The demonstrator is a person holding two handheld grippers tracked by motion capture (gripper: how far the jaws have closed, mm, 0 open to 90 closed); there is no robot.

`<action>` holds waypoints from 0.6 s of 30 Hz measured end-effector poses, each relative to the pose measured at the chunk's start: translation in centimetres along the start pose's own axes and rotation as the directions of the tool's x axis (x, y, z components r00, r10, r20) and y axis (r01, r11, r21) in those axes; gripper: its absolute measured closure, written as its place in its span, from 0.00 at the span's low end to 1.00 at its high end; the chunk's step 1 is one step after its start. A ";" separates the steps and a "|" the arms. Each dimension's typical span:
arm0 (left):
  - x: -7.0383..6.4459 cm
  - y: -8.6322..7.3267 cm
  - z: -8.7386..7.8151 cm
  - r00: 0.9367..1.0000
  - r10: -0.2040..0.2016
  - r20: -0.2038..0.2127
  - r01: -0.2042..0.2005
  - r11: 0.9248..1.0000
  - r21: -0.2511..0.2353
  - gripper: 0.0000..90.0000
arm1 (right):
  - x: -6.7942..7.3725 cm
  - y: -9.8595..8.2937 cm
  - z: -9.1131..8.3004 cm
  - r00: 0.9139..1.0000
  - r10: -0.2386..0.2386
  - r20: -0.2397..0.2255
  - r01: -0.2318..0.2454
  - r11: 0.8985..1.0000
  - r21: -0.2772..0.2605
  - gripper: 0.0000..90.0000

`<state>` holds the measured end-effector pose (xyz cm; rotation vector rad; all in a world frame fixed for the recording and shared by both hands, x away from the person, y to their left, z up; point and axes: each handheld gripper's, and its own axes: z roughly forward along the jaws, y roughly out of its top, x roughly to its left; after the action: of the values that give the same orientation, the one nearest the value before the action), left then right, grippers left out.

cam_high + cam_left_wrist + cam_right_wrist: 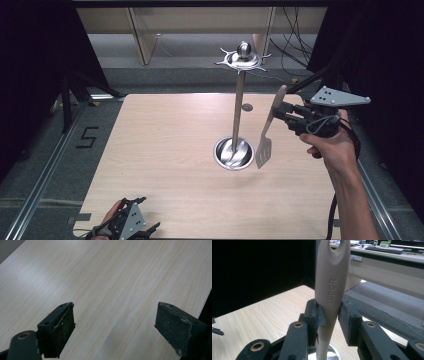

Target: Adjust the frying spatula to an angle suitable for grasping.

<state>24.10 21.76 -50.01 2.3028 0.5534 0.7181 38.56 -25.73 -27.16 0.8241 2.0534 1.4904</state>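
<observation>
Desk (165,165) w/ utensil stand (238,107) mid-right. Spatula (267,131) off the desk, upright just beside stand, handle clamped in right gripper (329,315) fingers. Hanging it on a top hook prob. left. Left gripper (115,327) fingers wide apart, holding nothing, near front edge.

The bench (165,150) is patterned with pale wood grain. The spatula (265,140) is coloured beige on its handle and silver on its slotted blade. The utensil stand (235,150) is finished in shiny silver metal. Black fingers (352,317) are shown, and grey plates top both grippers.
</observation>
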 end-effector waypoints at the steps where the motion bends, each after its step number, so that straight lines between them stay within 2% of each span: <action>1: 0.1 0.0 -0.1 1.000 0.012 0.005 -0.012 1.000 0.015 0.17 | 0.0 0.3 0.3 1.000 0.000 -0.011 0.000 1.000 -0.001 0.78; 2: 0.0 0.0 0.1 1.000 -0.009 -0.007 0.009 1.000 -0.005 0.17 | 0.0 0.5 0.4 1.000 -0.003 -0.004 0.003 1.000 0.005 0.78; 4: 0.2 0.1 -0.1 1.000 0.024 0.008 -0.024 1.000 0.013 0.17 | 0.1 0.8 0.8 1.000 0.008 -0.018 -0.008 1.000 0.007 0.78; 7: 0.2 0.1 -0.2 1.000 0.024 0.008 -0.024 1.000 0.012 0.17 | 0.2 1.5 1.1 1.000 -0.020 -0.015 0.020 1.000 -0.003 0.78; 9: 0.2 0.1 -0.2 1.000 0.029 0.006 -0.030 0.999 0.015 0.17 | 0.2 1.9 1.3 1.000 -0.018 -0.022 0.018 1.000 -0.008 0.78; 10: 0.0 0.1 0.0 1.000 0.008 -0.009 -0.008 1.000 -0.005 0.17 | 0.3 2.1 1.3 1.000 -0.007 -0.023 0.007 1.000 -0.002 0.78; 11: 0.0 0.1 0.0 1.000 -0.002 -0.003 0.002 1.000 -0.014 0.17 | 0.3 2.3 1.3 1.000 -0.008 -0.019 0.008 1.000 -0.006 0.78; 12: 0.2 0.1 -0.2 0.999 0.031 0.008 -0.031 0.999 0.015 0.17 | 0.4 2.5 1.3 1.000 -0.001 -0.020 0.001 1.000 0.000 0.78; 13: 0.2 0.1 -0.2 0.999 0.031 0.008 -0.031 0.999 0.015 0.17 | 0.4 2.5 1.3 1.000 -0.001 -0.020 0.001 1.000 0.000 0.78; 14: 0.2 0.1 -0.2 0.999 0.027 0.020 -0.027 1.000 0.014 0.17 | 0.3 2.7 1.3 1.000 -0.012 -0.015 0.012 1.000 -0.006 0.78; 16: 0.0 0.1 0.1 1.000 0.013 -0.011 -0.013 1.000 -0.004 0.17 | 0.3 3.0 1.5 1.000 -0.009 -0.020 0.009 1.000 0.002 0.78; 18: 0.0 0.0 0.1 1.000 0.005 -0.001 -0.005 1.000 -0.003 0.17 | 0.3 3.1 1.6 1.000 -0.004 -0.028 0.004 1.000 0.003 0.78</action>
<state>24.20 21.68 -50.06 2.3019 0.5466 0.7217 39.96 -23.73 -24.71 0.8046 2.0772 1.5047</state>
